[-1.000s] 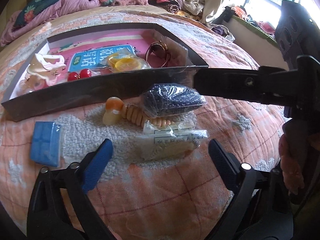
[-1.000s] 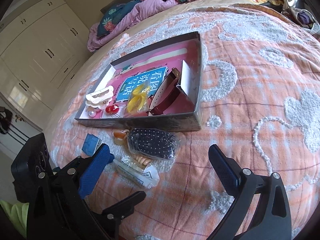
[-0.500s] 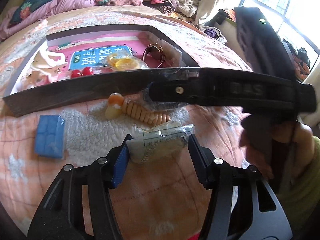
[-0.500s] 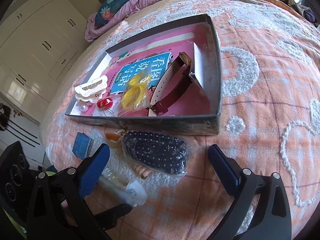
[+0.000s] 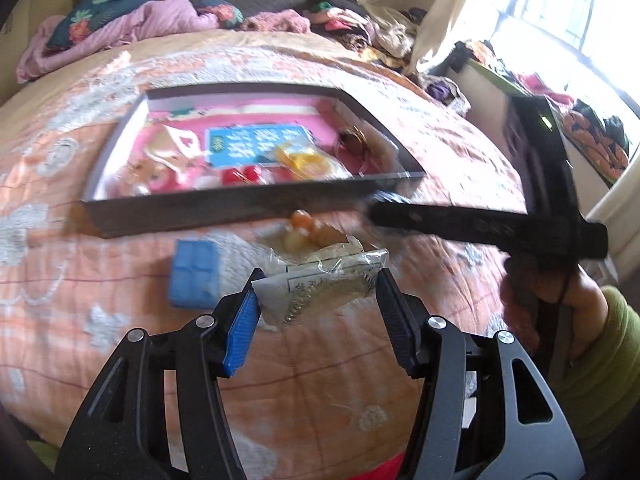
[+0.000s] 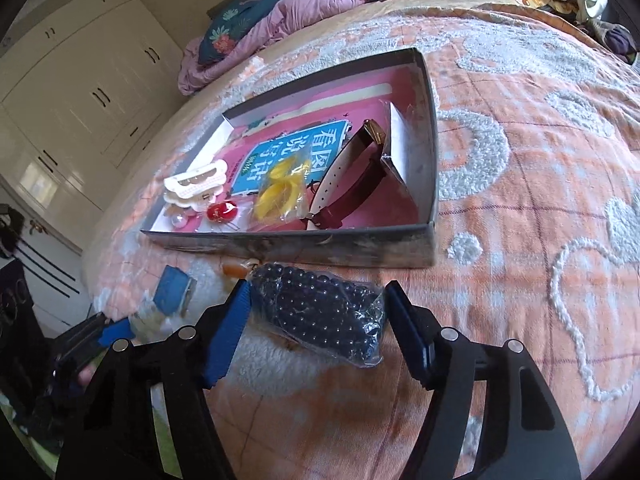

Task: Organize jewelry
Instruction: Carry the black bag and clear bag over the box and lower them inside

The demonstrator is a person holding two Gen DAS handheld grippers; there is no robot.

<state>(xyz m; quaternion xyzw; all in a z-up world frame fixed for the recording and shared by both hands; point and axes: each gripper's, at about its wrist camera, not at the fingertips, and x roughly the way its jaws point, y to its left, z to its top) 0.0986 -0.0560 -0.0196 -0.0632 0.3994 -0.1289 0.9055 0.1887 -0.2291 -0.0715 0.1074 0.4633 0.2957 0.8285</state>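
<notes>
Left gripper (image 5: 318,308): jaws clamped on the clear packet (image 5: 320,284), lower centre of frame, lifted off the bed (image 5: 120,264). Right gripper (image 6: 316,322): jaws closing around the bag of dark beads (image 6: 320,312), lower centre, just below the box (image 6: 430,184) wall. Both bags look light, soft, slippery; film crumples. Best to pinch across the bulk mid-bag, not the loose edge.

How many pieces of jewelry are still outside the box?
4 visible: a clear packet in the left gripper, a bag of dark beads between the closing right gripper, an amber bracelet and a blue packet on the bedspread. More may be hidden.
</notes>
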